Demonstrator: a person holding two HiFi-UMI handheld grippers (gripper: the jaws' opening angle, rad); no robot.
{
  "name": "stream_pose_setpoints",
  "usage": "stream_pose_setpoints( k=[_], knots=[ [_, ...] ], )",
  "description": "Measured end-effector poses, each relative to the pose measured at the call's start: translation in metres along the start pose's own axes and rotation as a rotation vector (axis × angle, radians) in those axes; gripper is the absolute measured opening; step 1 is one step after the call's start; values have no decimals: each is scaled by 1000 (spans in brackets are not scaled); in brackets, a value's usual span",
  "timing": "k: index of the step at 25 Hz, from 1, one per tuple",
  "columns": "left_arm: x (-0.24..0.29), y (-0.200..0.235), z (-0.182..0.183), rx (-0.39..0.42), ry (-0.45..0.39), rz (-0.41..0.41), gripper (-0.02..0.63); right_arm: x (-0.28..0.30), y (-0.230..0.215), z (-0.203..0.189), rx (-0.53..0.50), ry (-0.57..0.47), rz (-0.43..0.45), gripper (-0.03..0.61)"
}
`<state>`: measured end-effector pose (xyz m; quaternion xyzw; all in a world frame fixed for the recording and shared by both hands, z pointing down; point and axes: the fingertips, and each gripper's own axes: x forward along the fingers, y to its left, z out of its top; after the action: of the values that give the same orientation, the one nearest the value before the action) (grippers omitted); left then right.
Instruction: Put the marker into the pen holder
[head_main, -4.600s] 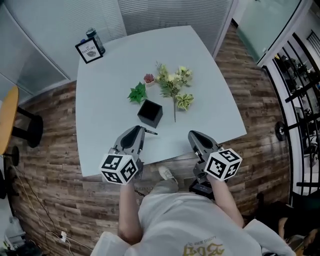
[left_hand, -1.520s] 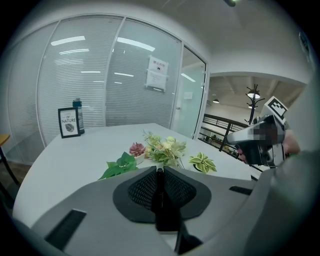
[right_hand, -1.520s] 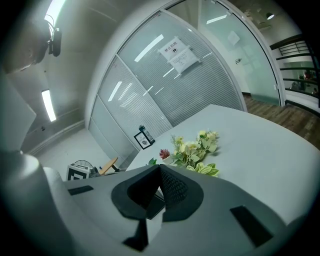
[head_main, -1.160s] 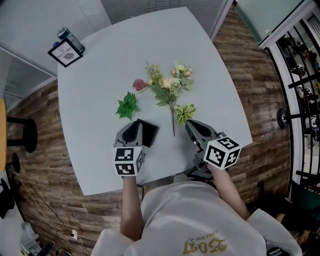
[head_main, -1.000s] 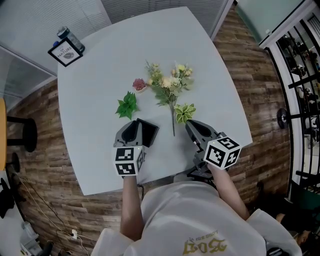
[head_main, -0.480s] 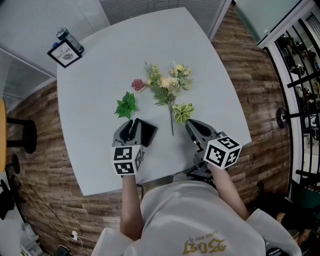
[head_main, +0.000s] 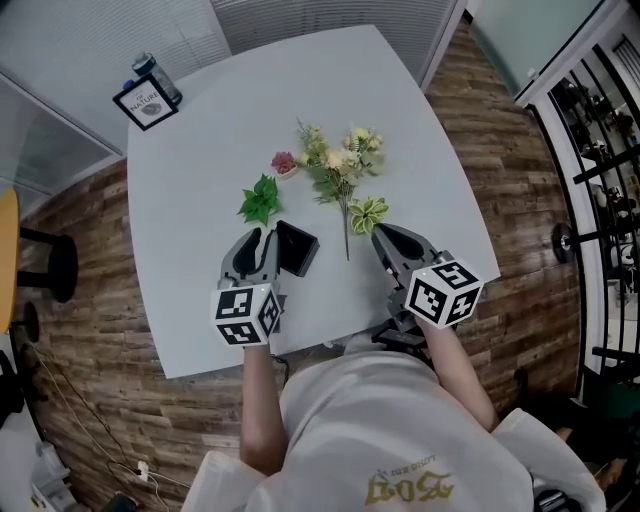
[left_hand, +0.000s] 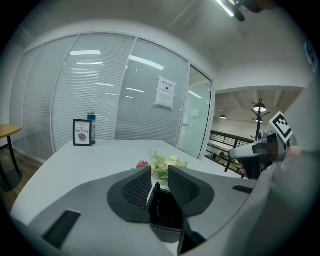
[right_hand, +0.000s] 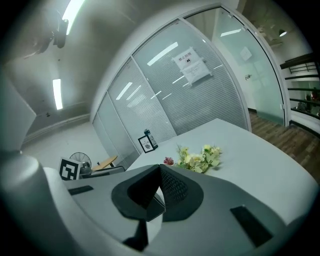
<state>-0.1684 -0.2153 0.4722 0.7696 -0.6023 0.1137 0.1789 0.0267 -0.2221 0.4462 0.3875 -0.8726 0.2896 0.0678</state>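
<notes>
The black square pen holder (head_main: 297, 247) stands on the white table (head_main: 200, 150) near its front edge. My left gripper (head_main: 263, 240) hovers just to its left, close beside it. In the left gripper view the black marker (left_hand: 157, 193) stands upright inside the pen holder (left_hand: 169, 216), its cap showing in the gap between the jaws of the left gripper (left_hand: 159, 175). The jaws stand a little apart, wider than the marker. My right gripper (head_main: 380, 232) rests to the right of the holder, its jaws pressed together with nothing in them (right_hand: 160, 170).
A bunch of artificial flowers (head_main: 340, 170) lies behind the holder, with a green leaf sprig (head_main: 261, 199) and a small pink flower (head_main: 284, 161) to its left. A framed sign (head_main: 147, 103) and a can (head_main: 155, 70) stand at the far left corner.
Early on, the marker lay on the table by the left gripper; now it stands in the holder. Over the last second the left gripper has drawn slightly left, uncovering more of the holder.
</notes>
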Motion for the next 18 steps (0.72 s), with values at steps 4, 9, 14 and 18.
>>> stream_pose_setpoints(
  k=[4,9,14,18],
  knots=[
    [-23,-5,14,-29,-57,-17,92,-8,18,5,-35,-26,15,17],
    [-46,-9,25,-43,-100,-33,52,-13,39,7,-80,-46,40,17],
    [-56,-18,26,-55,-116,-48,26,-19,48,10,-107,-55,54,17],
    [-58,-23,29,-58,-118,-64,20,-21,51,13,-112,-59,57,17]
  ],
)
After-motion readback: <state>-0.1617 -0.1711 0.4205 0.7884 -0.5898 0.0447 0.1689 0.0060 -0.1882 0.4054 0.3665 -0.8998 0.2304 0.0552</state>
